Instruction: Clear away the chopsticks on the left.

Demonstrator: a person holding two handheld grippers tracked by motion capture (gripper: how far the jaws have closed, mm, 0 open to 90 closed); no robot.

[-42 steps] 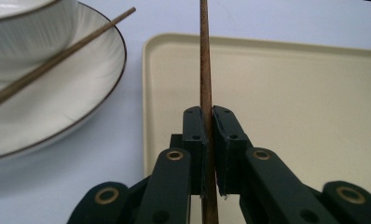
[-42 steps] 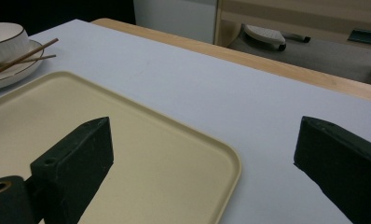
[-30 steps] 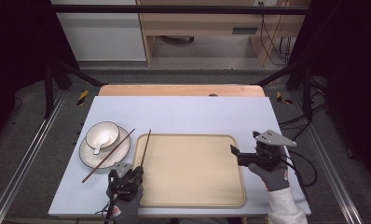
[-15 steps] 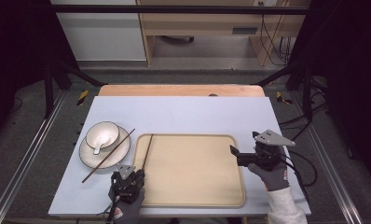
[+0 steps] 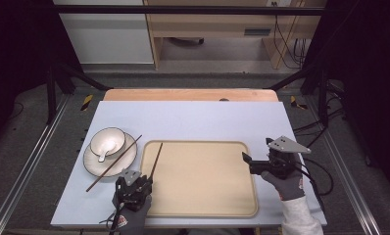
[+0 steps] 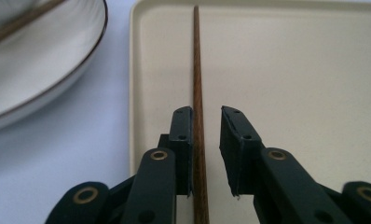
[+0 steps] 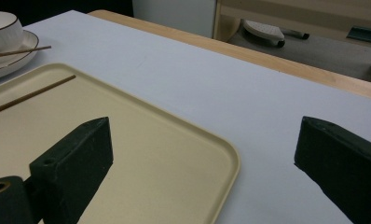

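text: none legible | labels: none (tray, bowl unmarked)

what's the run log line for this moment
left gripper: jaws just opening, chopstick between them on tray | right gripper: open, holds nothing, over tray's right edge

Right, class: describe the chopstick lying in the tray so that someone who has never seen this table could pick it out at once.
Start at the big cream tray in the middle of the pale blue table. Along its left edge, inside the rim, lies a thin dark brown chopstick, its near end between the jaws of the left gripper, which have just been opening. Its twin rests slanted across the white plate instead.
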